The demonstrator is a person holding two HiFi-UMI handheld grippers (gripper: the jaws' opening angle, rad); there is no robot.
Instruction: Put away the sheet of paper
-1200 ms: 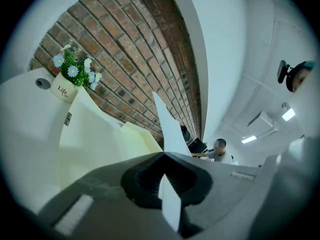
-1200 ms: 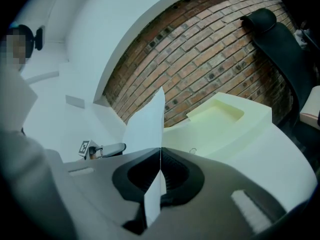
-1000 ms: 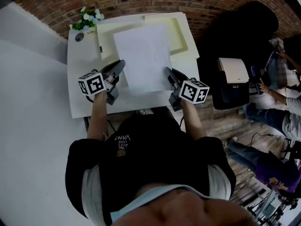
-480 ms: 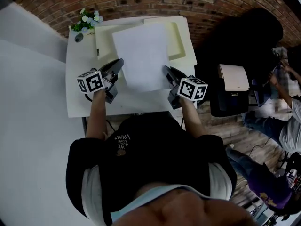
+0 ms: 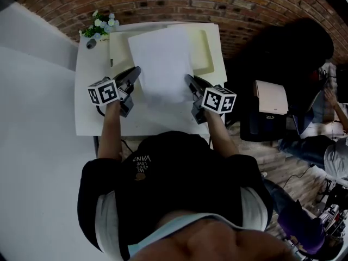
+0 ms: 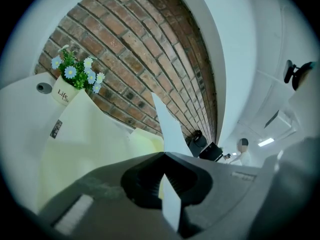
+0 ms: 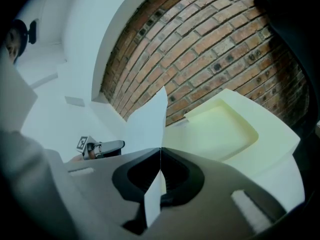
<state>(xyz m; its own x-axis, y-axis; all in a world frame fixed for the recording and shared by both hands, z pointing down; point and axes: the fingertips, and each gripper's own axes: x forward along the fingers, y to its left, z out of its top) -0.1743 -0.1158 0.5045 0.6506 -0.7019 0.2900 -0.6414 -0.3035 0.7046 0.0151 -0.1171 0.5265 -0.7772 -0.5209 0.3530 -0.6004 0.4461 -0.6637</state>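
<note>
Seen from above, a person in a dark top is standing at a white table (image 5: 87, 118) that is filling the upper centre of the frame, with a brick wall (image 5: 228, 4) running behind it. The person is holding a gripper in each hand, and a sheet of paper (image 5: 160, 64) is stretching between the two.

The left gripper (image 5: 135, 71) is sitting at the paper's lower left edge, and the right gripper (image 5: 188, 80) at its lower right edge. The paper's far part is covering much of a pale yellow tray (image 5: 205, 48) at the top centre of the table. Whether the paper is touching the tray cannot be told.

In the left gripper view, the jaws are pressing together at the centre of the frame, pinching the paper, which is showing edge-on as a thin white blade (image 6: 167, 129) rising toward the upper right. A small pot of blue and white flowers (image 6: 75, 74) is standing at the upper left, beside the tray (image 6: 90, 149).

In the right gripper view, the jaws are likewise clamping together on the paper (image 7: 147, 119), which is rising from the centre toward the top. The tray (image 7: 225, 129) is lying to the right, and the other gripper (image 7: 100, 148) is showing small at the left.
</note>
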